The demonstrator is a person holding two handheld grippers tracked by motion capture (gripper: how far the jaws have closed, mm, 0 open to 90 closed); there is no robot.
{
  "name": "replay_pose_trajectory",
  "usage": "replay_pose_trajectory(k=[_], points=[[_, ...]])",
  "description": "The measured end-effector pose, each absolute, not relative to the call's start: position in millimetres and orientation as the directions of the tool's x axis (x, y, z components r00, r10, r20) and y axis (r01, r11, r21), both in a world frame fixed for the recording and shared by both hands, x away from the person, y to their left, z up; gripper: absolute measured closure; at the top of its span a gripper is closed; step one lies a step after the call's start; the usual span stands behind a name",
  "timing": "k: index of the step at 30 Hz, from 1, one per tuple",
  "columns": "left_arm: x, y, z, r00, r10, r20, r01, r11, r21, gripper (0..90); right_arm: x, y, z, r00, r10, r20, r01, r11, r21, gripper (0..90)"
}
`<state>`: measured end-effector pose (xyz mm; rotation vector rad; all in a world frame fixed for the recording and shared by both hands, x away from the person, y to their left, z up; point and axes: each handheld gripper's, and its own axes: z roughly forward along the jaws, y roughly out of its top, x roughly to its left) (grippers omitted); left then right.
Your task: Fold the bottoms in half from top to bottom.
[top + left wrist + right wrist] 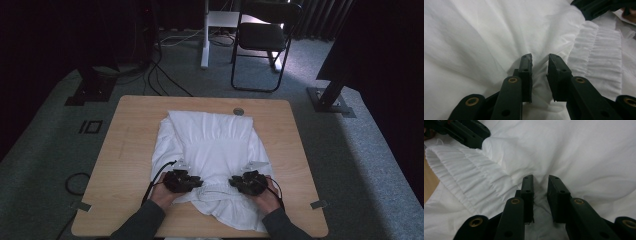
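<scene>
A person's sleeved forearms enter from the near edge of a wooden table (125, 145), each hand working a black two-jaw gripper on a white garment (215, 145) that lies spread across the middle of the tabletop, reaching from near the far edge to the near edge. The garment's gathered elastic band (216, 189) runs between the two tools at the near side. The left gripper (540, 62) presses down on the cloth just left of the band, its jaws a narrow gap apart with a raised fold of fabric pinched up between them. The right gripper (541, 182) sits just right of the band in the same way, jaws nearly together on a ridge of white cloth. A small round grey disc (238, 111) rests in the tabletop beside the garment's far edge. Beyond the table, a black chair (262, 37) stands on grey carpet, with cables trailing across the floor.
</scene>
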<state>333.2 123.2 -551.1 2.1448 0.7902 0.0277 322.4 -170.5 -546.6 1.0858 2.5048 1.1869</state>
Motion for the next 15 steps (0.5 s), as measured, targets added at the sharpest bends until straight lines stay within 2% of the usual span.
replay_pose_trajectory(k=[3,4,5,7,9,14,15], points=[[331.1,123.1,-551.6,0.802,0.547,-0.239,0.526,-0.459,0.716,74.3,319.8,-170.5,-548.4,-0.726,0.671,0.147,0.541,0.426,0.726,75.1],[326.7,122.5,-548.2,0.809,0.545,-0.218,0.515,-0.481,0.710,74.2,318.8,-166.6,-544.8,-0.746,0.654,0.120,0.526,0.470,0.709,75.1],[326.7,122.5,-548.2,0.809,0.545,-0.218,0.515,-0.481,0.710,72.7,319.0,-165.8,-542.2,-0.759,0.644,0.101,0.510,0.490,0.707,73.4],[327.2,127.3,-535.2,0.807,0.569,-0.161,0.479,-0.470,0.742,66.7,322.3,-168.0,-534.5,-0.756,0.651,0.066,0.484,0.489,0.725,64.9],[334.8,134.7,-523.6,0.788,0.603,-0.126,0.465,-0.448,0.764,61.8,330.8,-175.4,-524.4,-0.719,0.693,0.059,0.486,0.440,0.756,60.3],[372.3,152.3,-498.4,0.679,0.730,-0.080,0.477,-0.355,0.804,61.7,369.3,-194.1,-505.7,-0.617,0.786,0.044,0.501,0.349,0.792,53.9],[372.3,152.3,-498.4,0.679,0.730,-0.080,0.477,-0.355,0.804,61.0,378.1,-195.7,-504.4,-0.604,0.796,0.041,0.502,0.340,0.795,53.4]])
